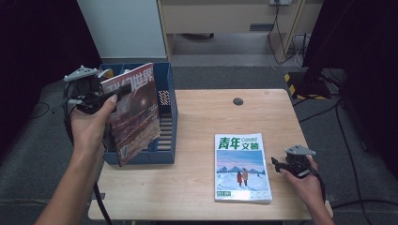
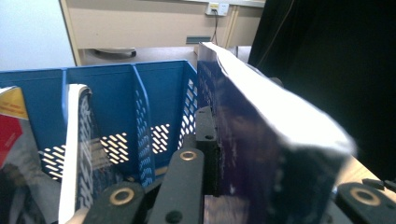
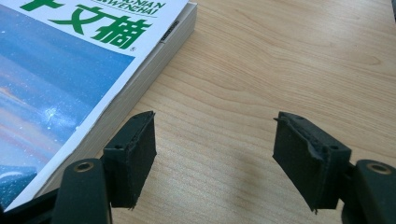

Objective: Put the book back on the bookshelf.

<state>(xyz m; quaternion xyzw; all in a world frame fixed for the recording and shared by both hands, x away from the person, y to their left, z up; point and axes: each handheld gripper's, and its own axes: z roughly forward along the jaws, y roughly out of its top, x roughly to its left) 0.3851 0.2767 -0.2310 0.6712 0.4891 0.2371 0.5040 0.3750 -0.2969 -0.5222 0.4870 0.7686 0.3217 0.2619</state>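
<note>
My left gripper [image 1: 115,93] is shut on the top edge of a dark red-brown magazine [image 1: 133,112], holding it upright and tilted over the blue file rack [image 1: 166,89]. In the left gripper view the magazine [image 2: 261,140] stands edge-on between the jaws, with the rack's blue dividers [image 2: 142,121] behind it. A second magazine with a blue snowy cover [image 1: 241,166] lies flat on the wooden table [image 1: 197,117]. My right gripper [image 1: 278,164] rests just right of it, open with nothing between its pads [image 3: 135,154]; the book's edge [image 3: 140,79] lies to the left of them.
The rack's left compartments hold other magazines [image 2: 74,154]. A round cable hole [image 1: 238,101] sits at the table's far edge. Cabinets and cables stand beyond the table, and grey floor surrounds it.
</note>
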